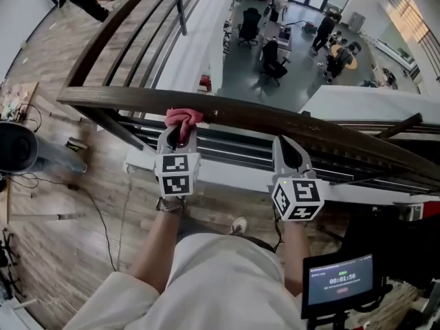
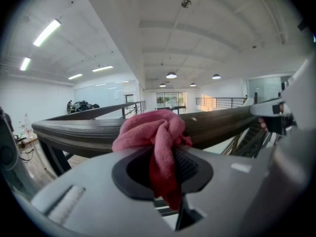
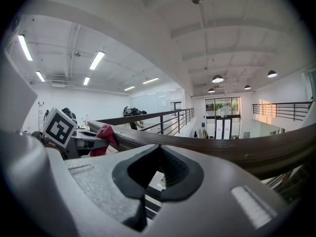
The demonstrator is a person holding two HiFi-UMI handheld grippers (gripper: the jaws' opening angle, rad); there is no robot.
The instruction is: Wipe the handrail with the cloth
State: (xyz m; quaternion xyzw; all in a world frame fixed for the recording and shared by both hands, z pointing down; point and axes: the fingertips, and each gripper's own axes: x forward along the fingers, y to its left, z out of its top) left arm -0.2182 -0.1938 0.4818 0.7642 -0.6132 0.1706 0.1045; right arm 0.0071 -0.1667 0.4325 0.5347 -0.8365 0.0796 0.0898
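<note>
Left gripper (image 1: 179, 139) clamped on bunched pink cloth (image 1: 183, 117), wad pressed against top of dark handrail (image 1: 240, 113) for rubbing contact (wiping probably in hand); right gripper (image 1: 287, 148) jaws together, empty, held just beside rail, apart from cloth.

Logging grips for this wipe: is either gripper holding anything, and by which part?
The left gripper pinches the pink cloth by a bunched fold, with the rest puffed out against the handrail. The right gripper is shut on nothing.
</note>
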